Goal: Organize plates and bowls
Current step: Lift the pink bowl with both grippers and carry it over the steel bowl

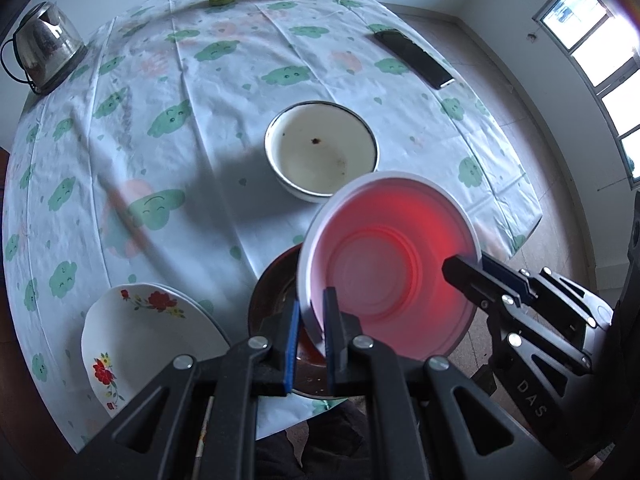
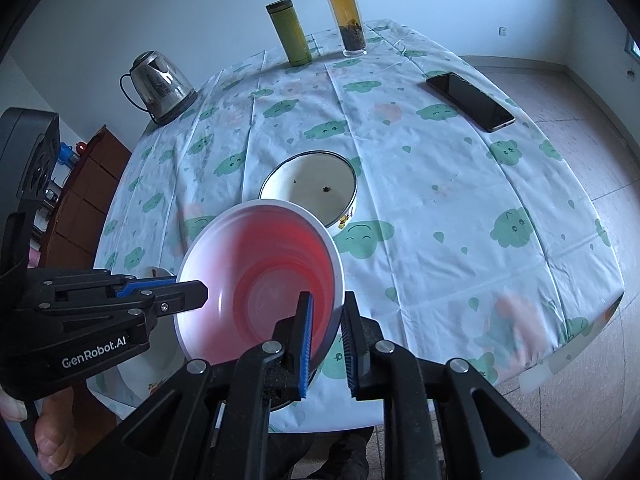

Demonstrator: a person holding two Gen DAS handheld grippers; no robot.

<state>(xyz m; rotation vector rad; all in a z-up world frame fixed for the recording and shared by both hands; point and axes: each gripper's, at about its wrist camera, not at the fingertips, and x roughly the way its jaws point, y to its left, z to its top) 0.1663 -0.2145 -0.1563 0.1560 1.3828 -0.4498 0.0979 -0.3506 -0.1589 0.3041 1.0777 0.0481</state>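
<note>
Above the near edge of the desk (image 1: 168, 92) the pink bowl (image 1: 384, 264) hangs tilted, mouth toward the cameras, pinched on opposite rim sides: left gripper (image 1: 310, 320) clamped tight on the near-left rim, right gripper (image 2: 326, 320) closed on the right rim wall. Below it sits a dark bowl (image 1: 276, 288) at the desk edge, floral plate (image 1: 136, 332) just left of that, and the white enamel bowl (image 1: 320, 148) farther out toward desk centre. Likely next: lower into a stack; the dark bowl lies straight under, the enamel bowl ahead, neither hand clearly nearer
</note>
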